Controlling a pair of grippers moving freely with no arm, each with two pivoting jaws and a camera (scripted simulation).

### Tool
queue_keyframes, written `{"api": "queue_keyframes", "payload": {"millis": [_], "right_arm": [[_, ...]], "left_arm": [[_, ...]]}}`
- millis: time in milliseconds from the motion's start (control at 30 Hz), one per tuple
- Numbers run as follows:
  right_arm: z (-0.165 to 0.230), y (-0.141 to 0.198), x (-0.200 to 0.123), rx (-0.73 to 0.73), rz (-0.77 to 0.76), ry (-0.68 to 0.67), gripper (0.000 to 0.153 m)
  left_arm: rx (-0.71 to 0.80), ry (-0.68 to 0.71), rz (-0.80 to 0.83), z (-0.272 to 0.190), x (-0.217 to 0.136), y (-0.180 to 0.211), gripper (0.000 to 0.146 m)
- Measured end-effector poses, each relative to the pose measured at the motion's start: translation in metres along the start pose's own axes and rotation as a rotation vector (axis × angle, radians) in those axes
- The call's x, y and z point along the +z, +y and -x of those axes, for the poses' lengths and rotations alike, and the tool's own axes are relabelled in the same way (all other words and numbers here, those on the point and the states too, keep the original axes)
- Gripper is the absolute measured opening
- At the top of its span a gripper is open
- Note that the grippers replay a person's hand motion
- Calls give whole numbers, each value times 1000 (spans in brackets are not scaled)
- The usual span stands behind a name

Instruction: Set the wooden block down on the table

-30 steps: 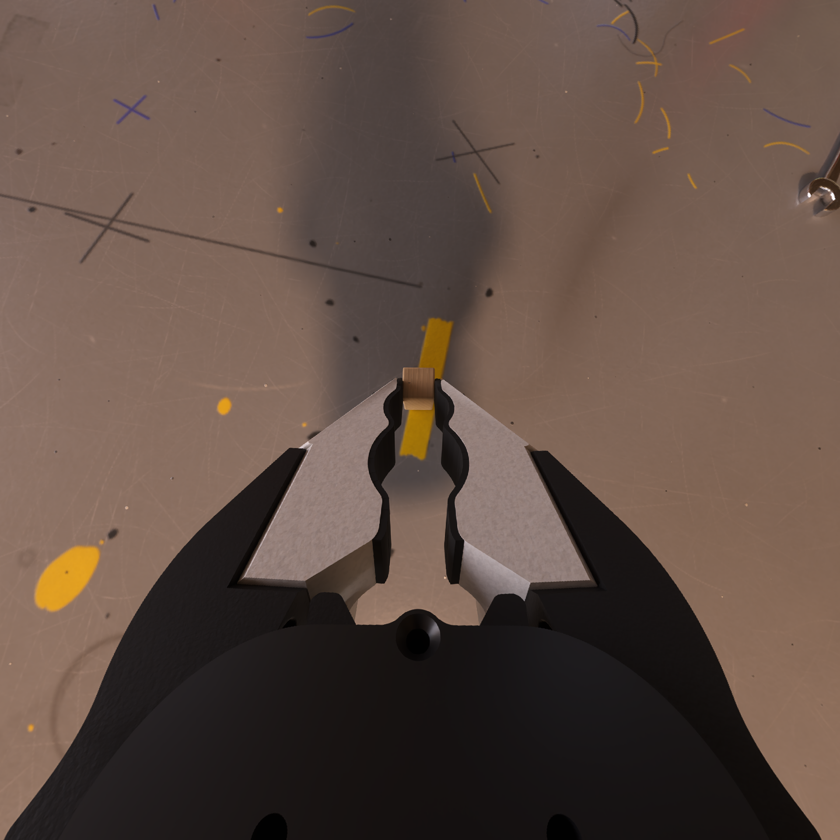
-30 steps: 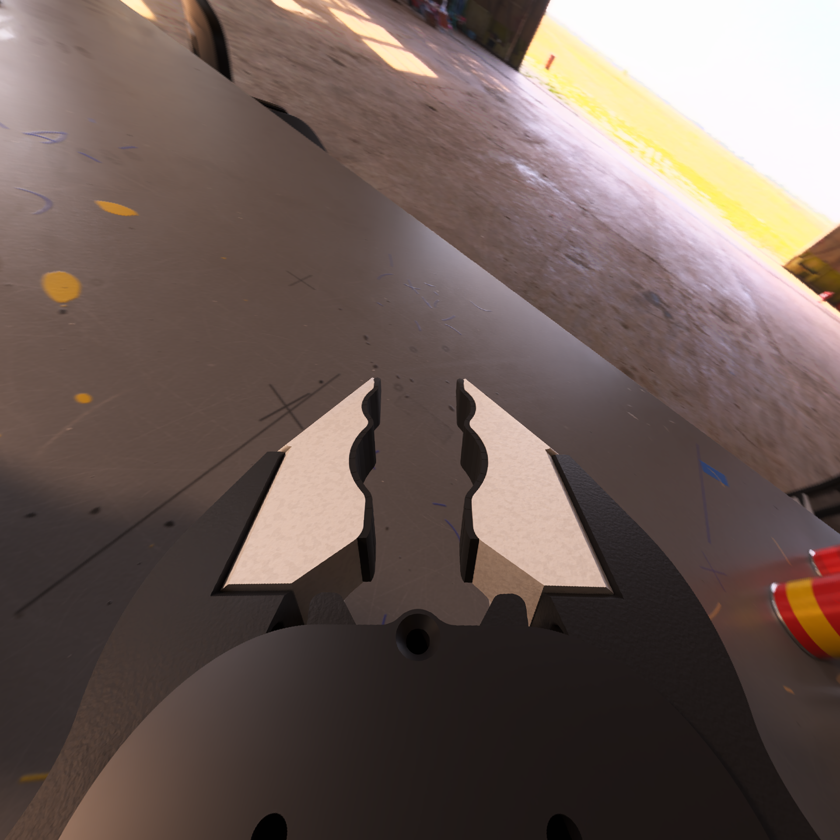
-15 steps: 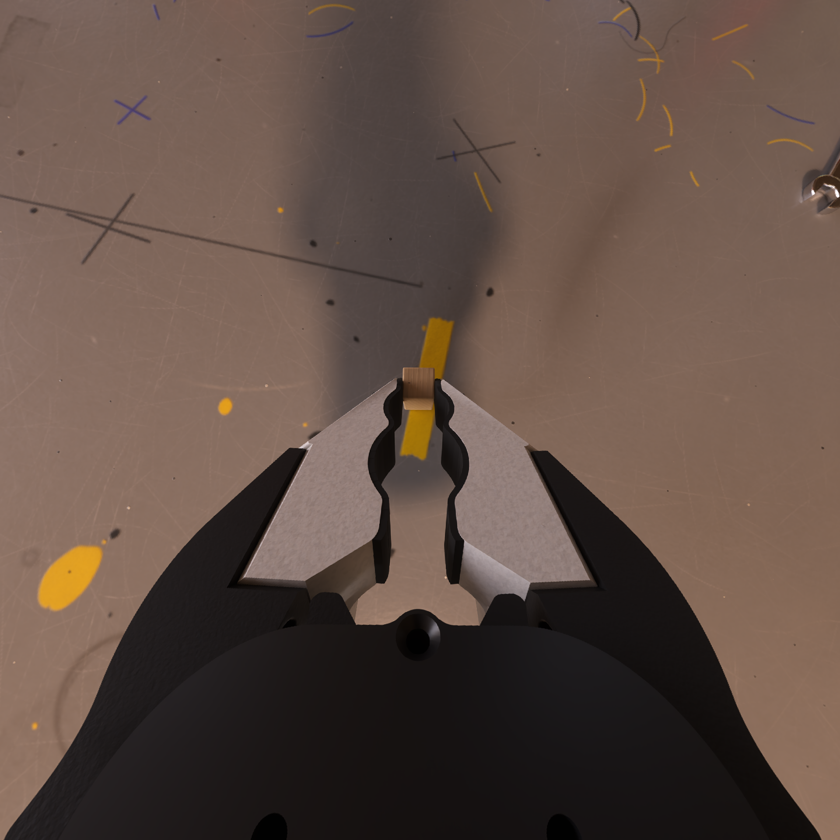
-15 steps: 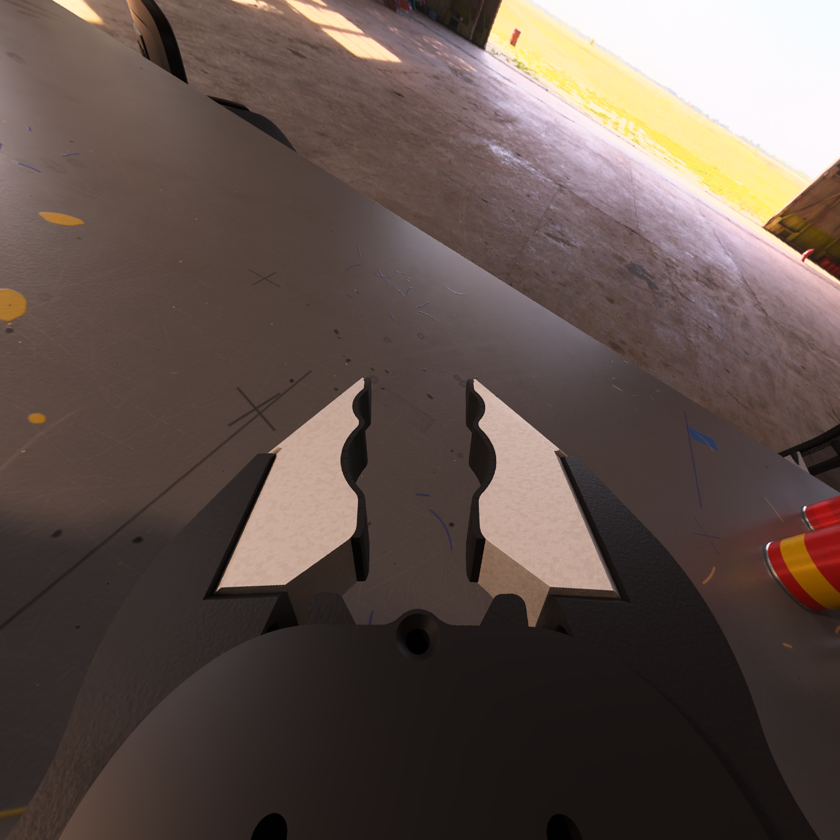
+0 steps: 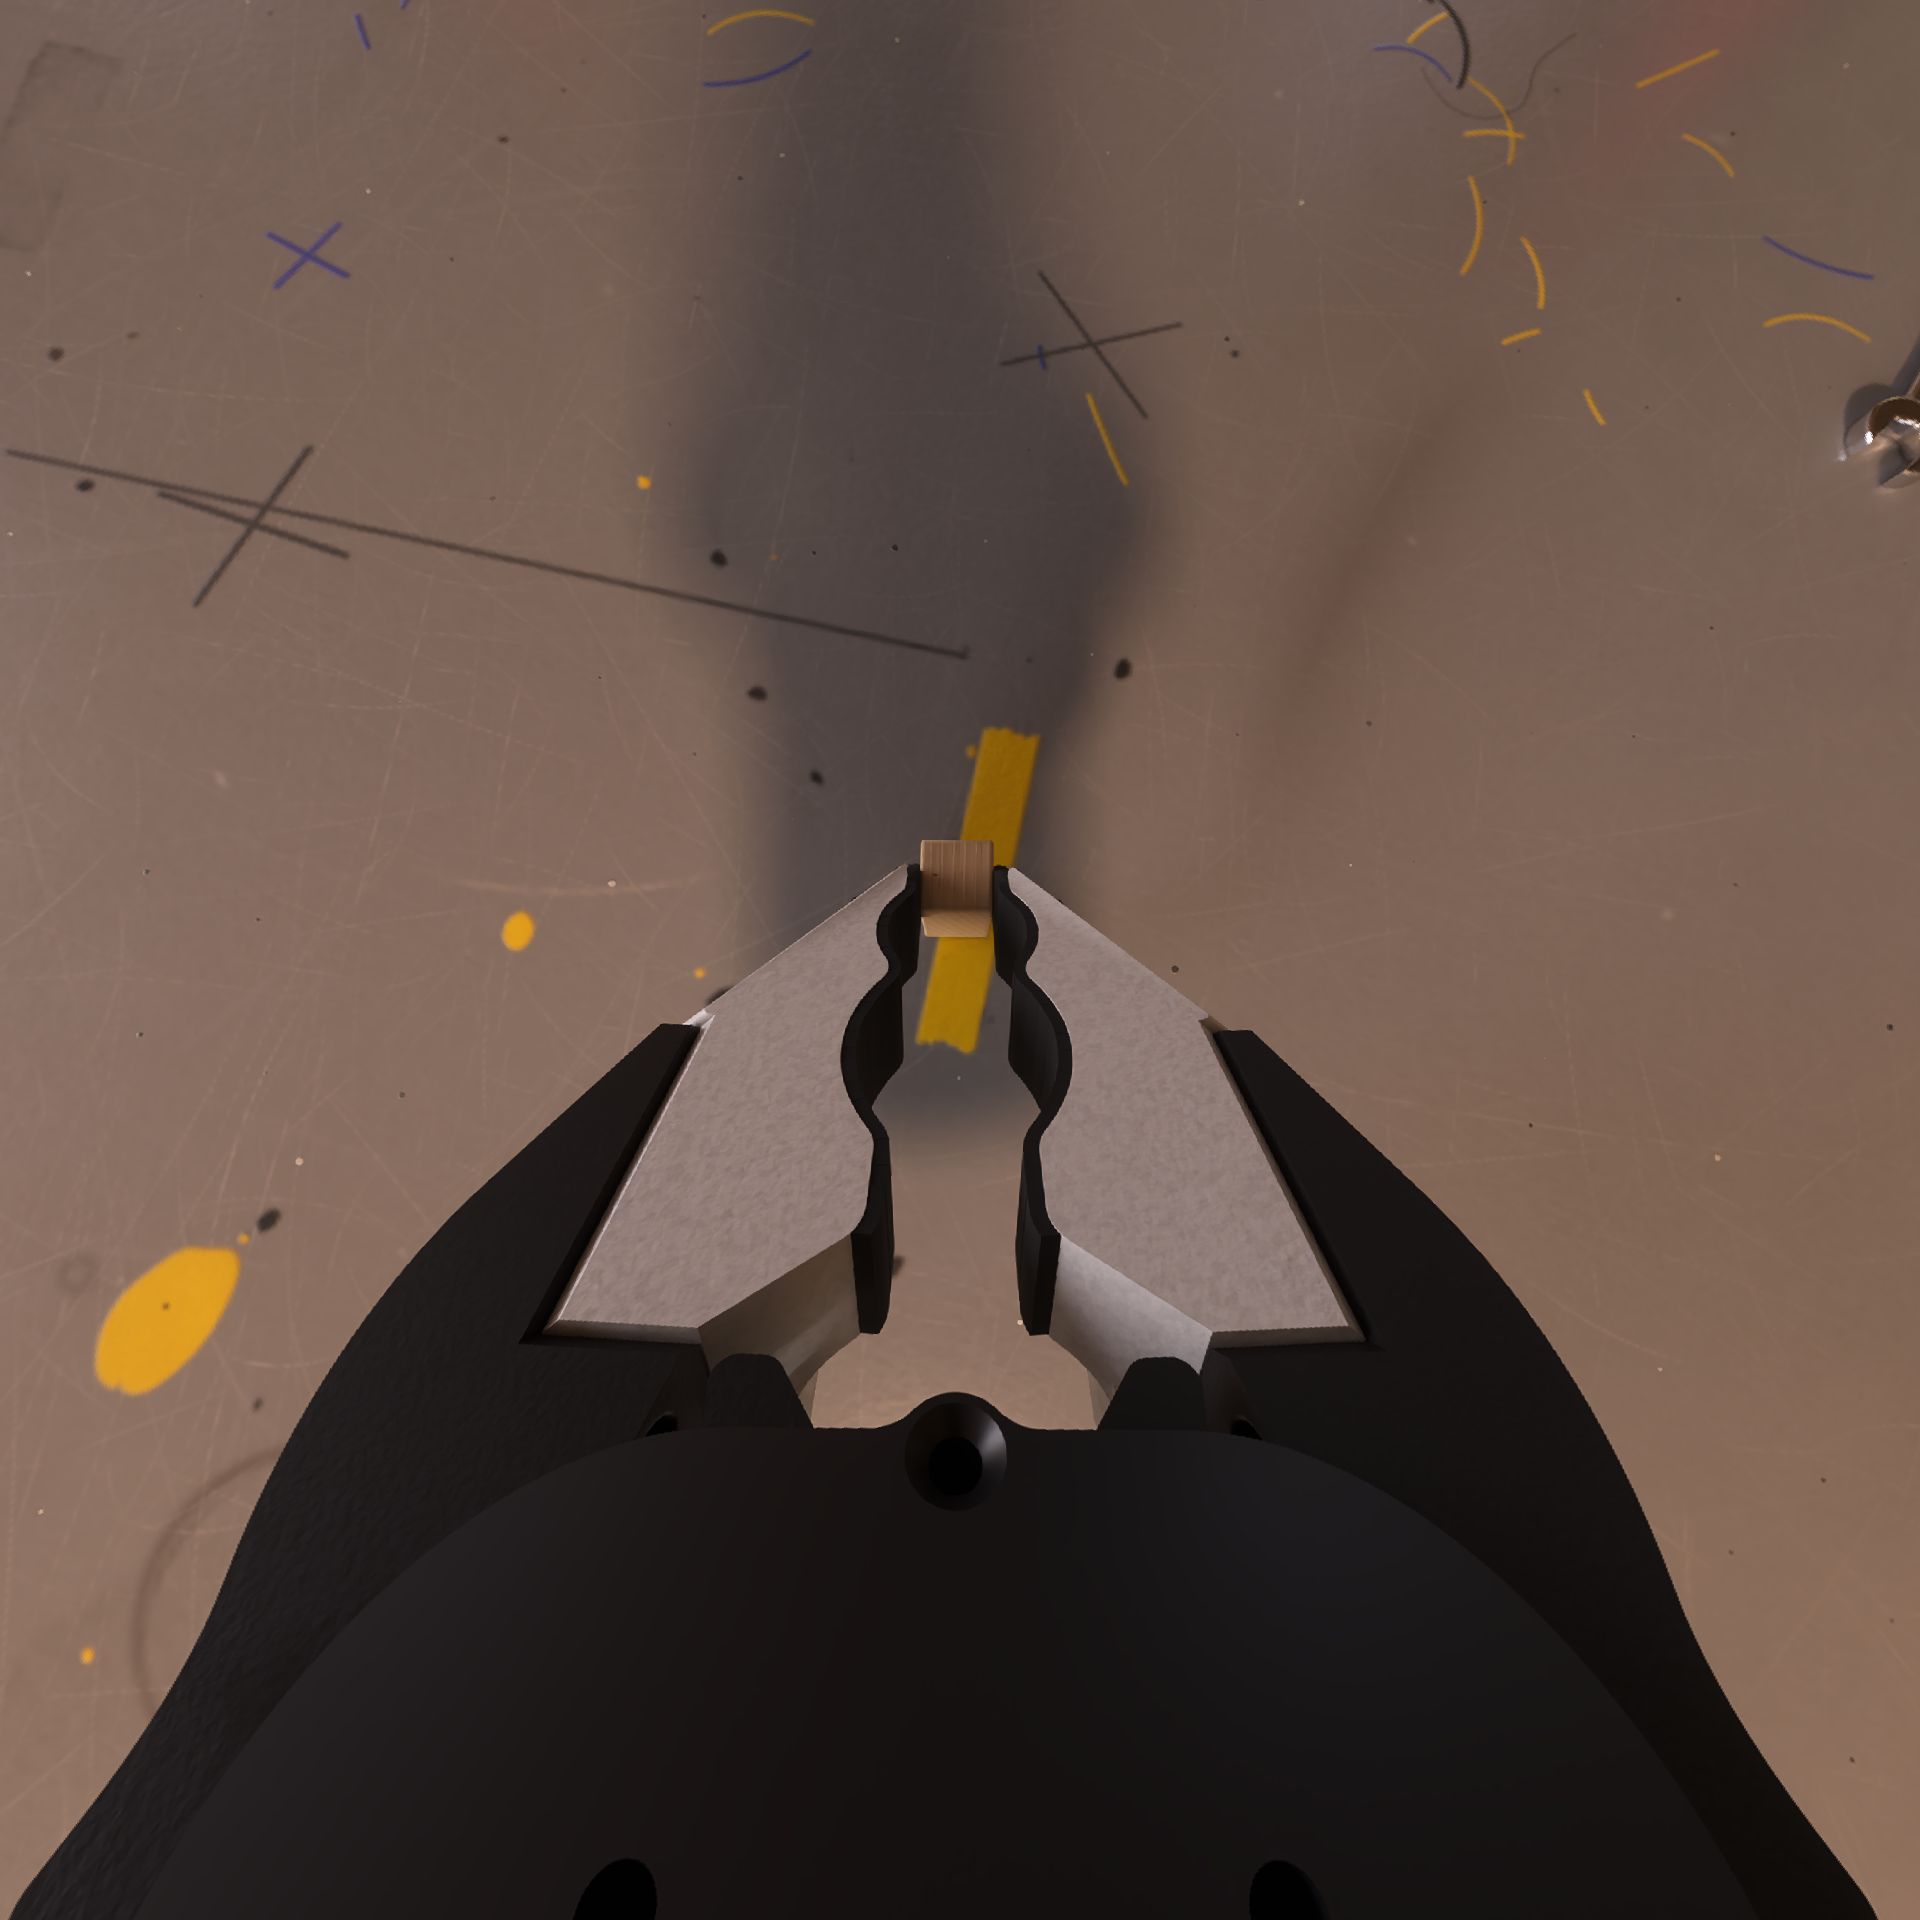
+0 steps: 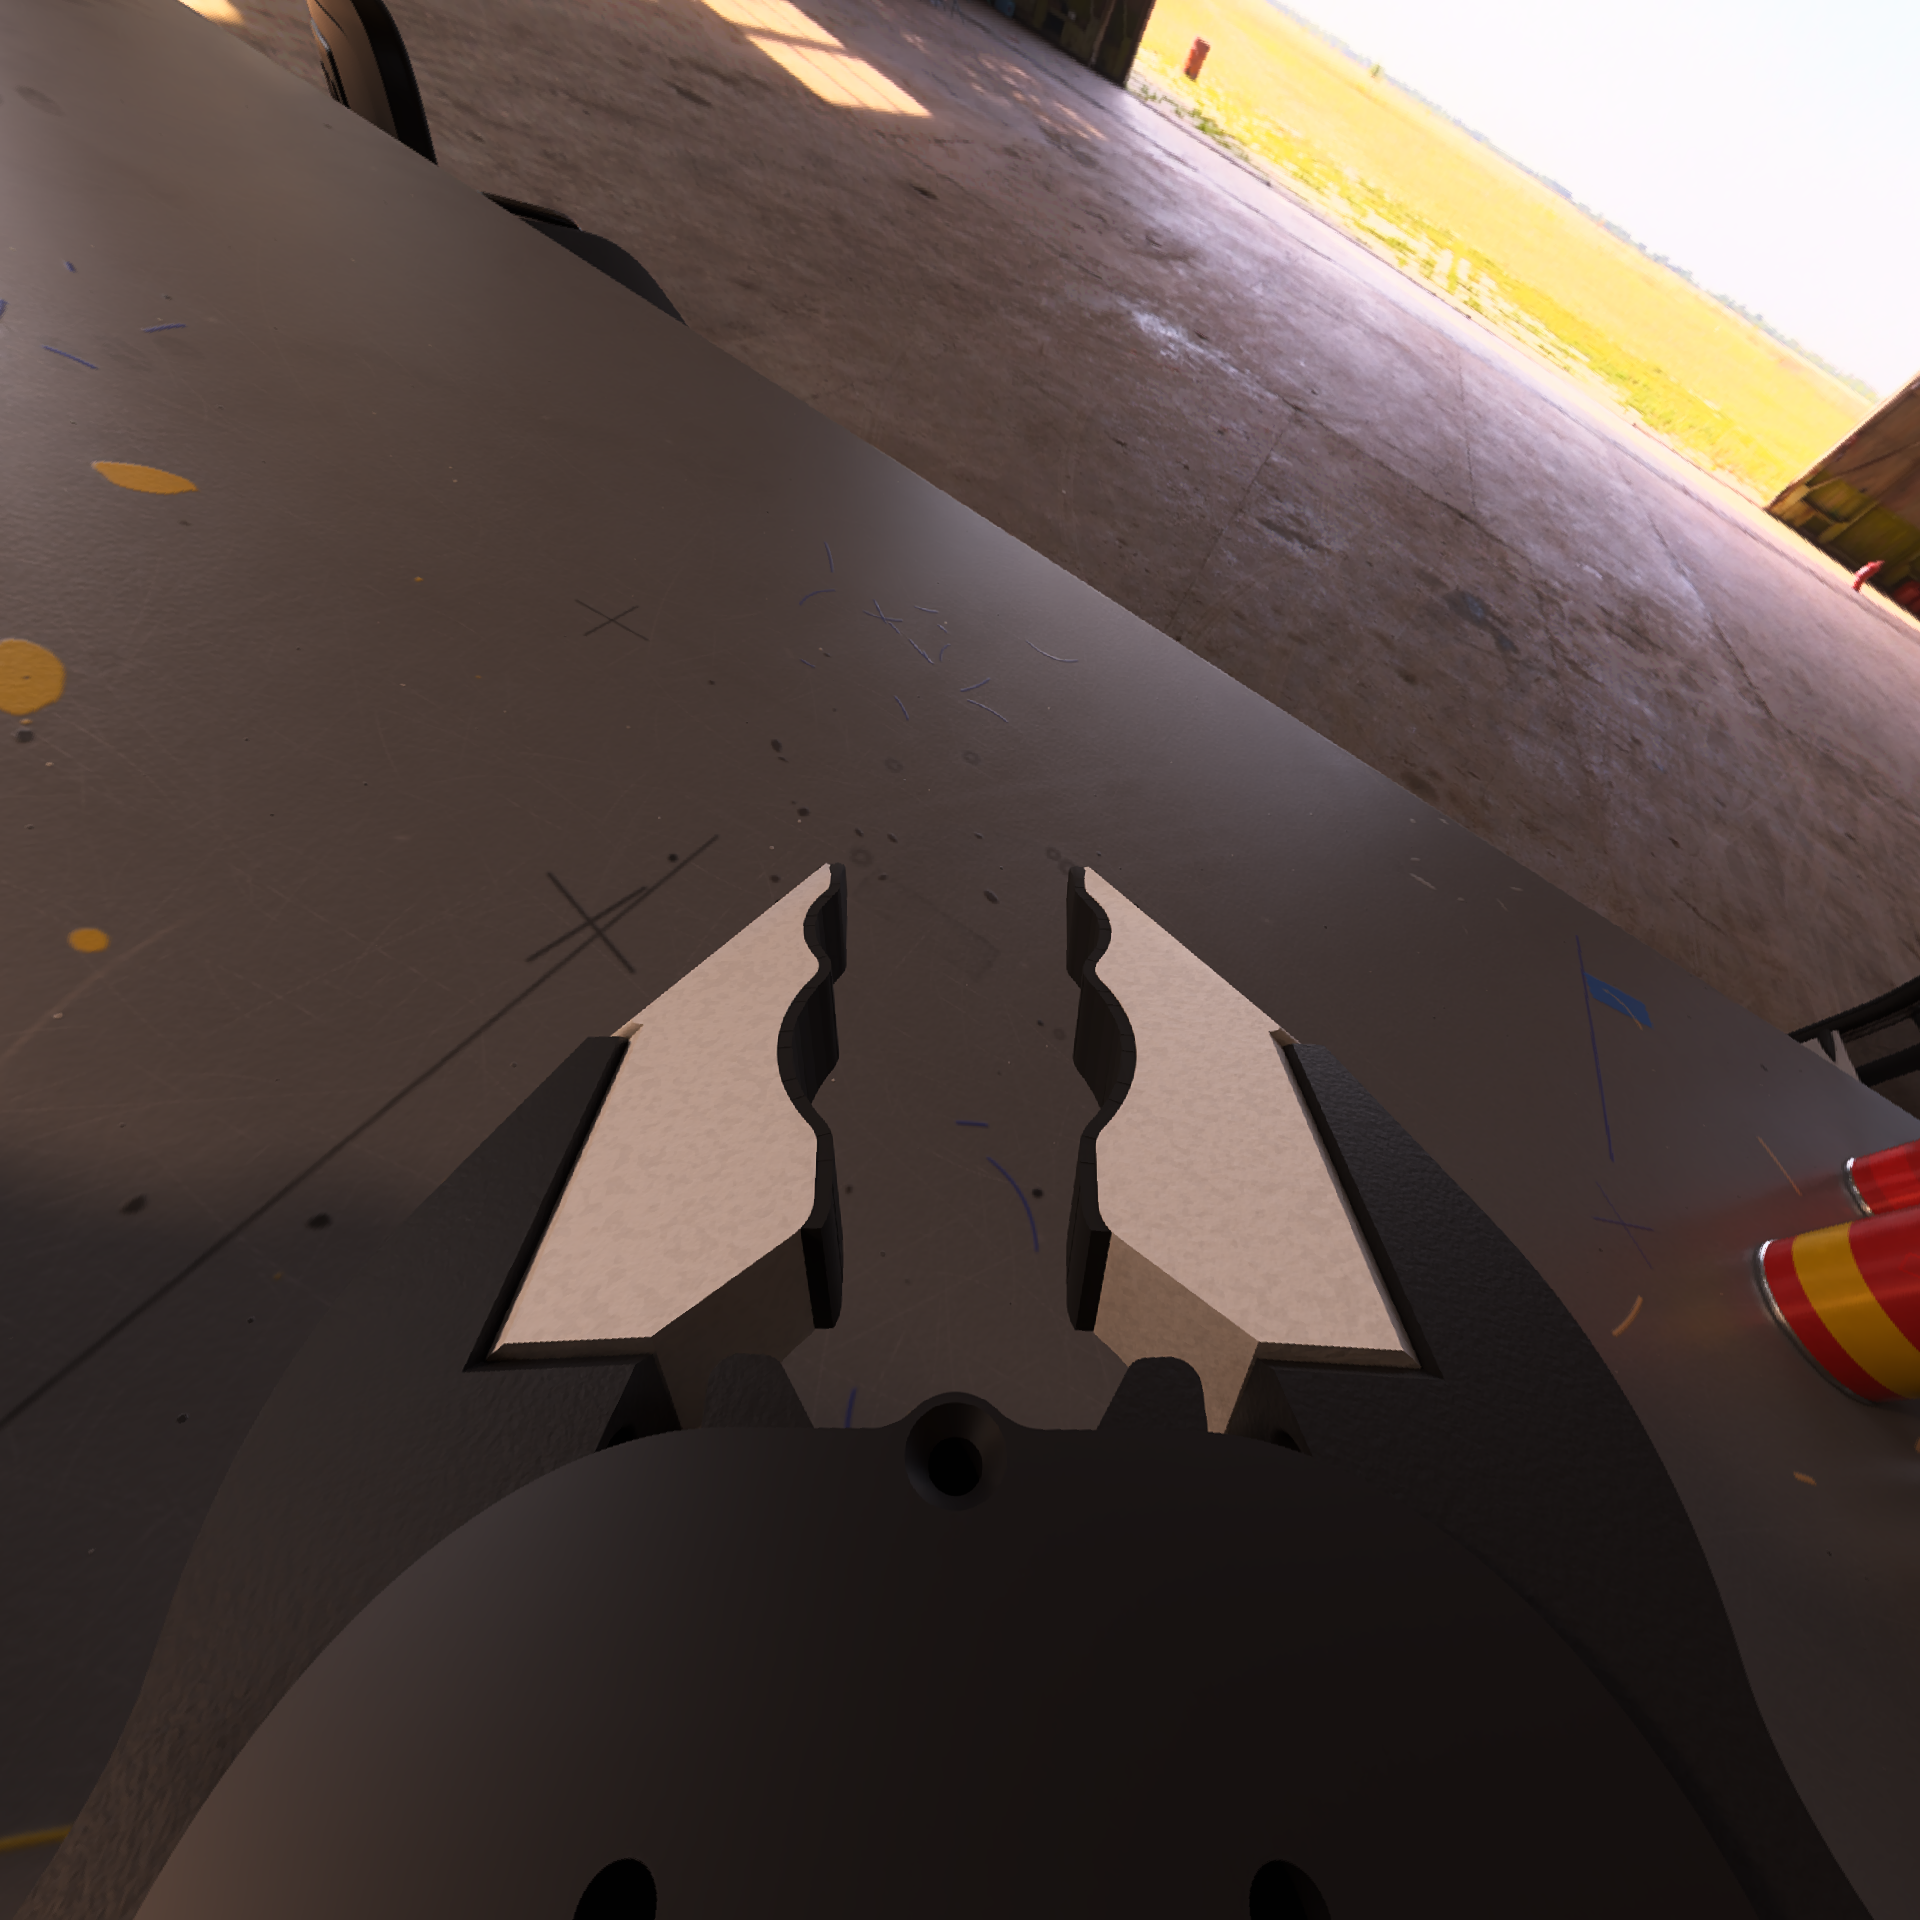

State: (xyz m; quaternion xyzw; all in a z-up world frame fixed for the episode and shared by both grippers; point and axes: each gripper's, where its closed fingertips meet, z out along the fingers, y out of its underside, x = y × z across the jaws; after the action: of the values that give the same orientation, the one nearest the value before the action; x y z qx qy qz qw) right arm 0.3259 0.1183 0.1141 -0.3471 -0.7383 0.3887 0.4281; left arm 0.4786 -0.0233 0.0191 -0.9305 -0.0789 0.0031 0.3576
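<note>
A small pale wooden block sits pinched between the tips of my left gripper, which is shut on it and points straight down at the table from above. A yellow tape strip on the table lies directly under the block. My right gripper is open and empty, held low over a darker part of the table and pointing toward its far edge. The block does not show in the right wrist view.
A shiny metal piece lies at the right edge of the left wrist view. Red and yellow striped cans lie at the right of the right wrist view. The table's far edge runs diagonally, with concrete floor beyond.
The left gripper and block have barely moved. The right gripper has opened wider and its view has shifted along the table, bringing the cans further into view.
</note>
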Motion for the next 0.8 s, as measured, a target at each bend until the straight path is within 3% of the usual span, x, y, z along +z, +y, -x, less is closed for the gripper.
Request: {"api": "queue_keyframes", "payload": {"millis": [800], "right_arm": [[7, 6, 7, -36, 39, -20, 44]], "left_arm": [[23, -36, 13, 0, 1, -1, 13]]}}
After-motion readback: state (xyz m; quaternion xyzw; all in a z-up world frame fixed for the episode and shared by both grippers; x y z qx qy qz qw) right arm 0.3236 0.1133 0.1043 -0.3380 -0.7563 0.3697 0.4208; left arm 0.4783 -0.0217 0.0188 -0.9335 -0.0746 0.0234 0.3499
